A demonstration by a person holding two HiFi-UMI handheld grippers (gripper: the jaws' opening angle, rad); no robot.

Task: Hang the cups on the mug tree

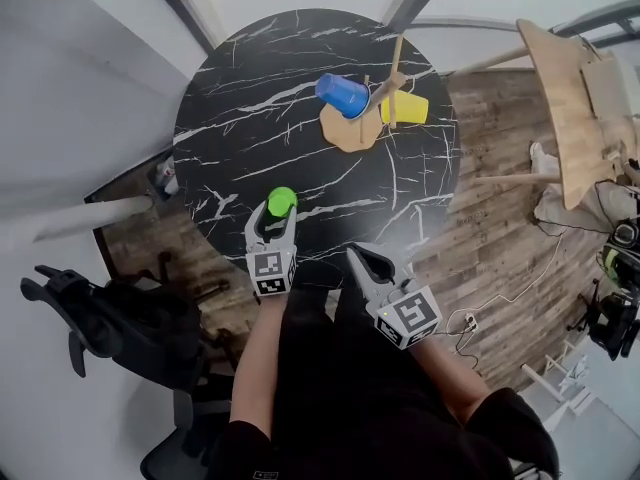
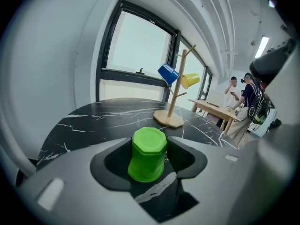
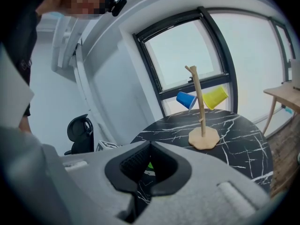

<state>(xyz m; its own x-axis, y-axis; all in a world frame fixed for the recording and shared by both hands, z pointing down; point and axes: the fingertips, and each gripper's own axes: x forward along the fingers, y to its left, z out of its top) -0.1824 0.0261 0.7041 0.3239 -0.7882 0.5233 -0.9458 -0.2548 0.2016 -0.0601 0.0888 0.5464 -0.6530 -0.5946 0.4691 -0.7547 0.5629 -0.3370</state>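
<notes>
A green cup [image 1: 282,202] stands upside down near the front edge of the round black marble table [image 1: 240,98]. My left gripper [image 1: 281,212] has its jaws round it, and in the left gripper view the pads lie against the sides of the green cup [image 2: 148,153]. The wooden mug tree [image 1: 352,126] stands further back with a blue cup [image 1: 342,95] and a yellow cup [image 1: 405,109] hanging on its pegs. My right gripper [image 1: 362,255] is shut and empty at the table's near edge, to the right of the left one.
A light wooden table [image 1: 572,98] stands at the right, with cables and gear on the wood floor beyond it. A black office chair [image 1: 85,318] is at the lower left. People [image 2: 246,97] stand by that wooden table in the left gripper view.
</notes>
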